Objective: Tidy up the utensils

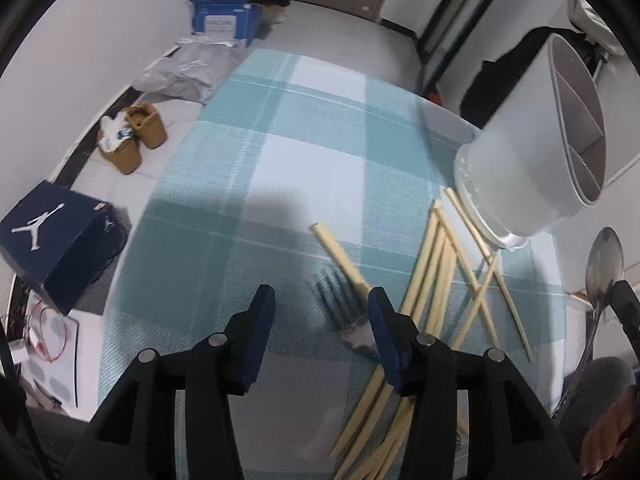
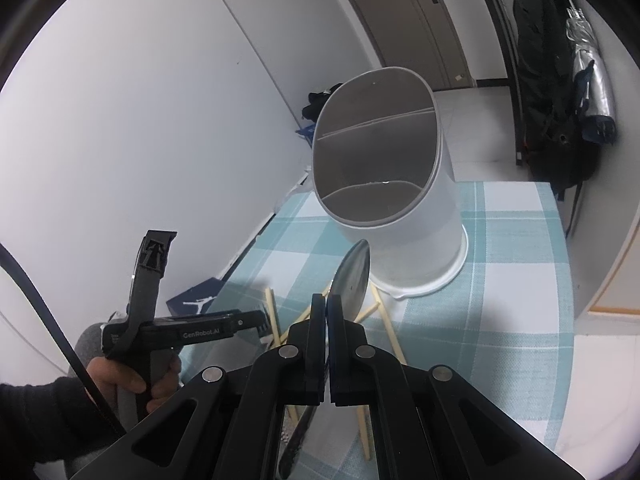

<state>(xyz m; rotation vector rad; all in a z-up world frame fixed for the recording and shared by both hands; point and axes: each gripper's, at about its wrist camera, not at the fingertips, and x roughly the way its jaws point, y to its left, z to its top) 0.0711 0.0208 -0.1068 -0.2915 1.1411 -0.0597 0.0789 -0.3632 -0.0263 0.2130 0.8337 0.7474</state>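
Note:
My right gripper (image 2: 326, 300) is shut on a metal spoon (image 2: 352, 276), bowl up, held in front of the white utensil holder (image 2: 400, 216), whose divided inside looks empty. The spoon (image 1: 604, 264) and holder (image 1: 528, 172) also show in the left wrist view. My left gripper (image 1: 320, 300) is open above the checked cloth, just left of several wooden chopsticks (image 1: 432, 272) scattered near the holder's base. A dark fork (image 1: 340, 304) lies by its right finger.
The table has a teal and white checked cloth (image 1: 280, 160). On the floor to the left are a dark shoe box (image 1: 56, 244), brown boots (image 1: 136, 140) and a blue box (image 1: 224, 16). A dark bag (image 2: 552, 100) hangs at the right.

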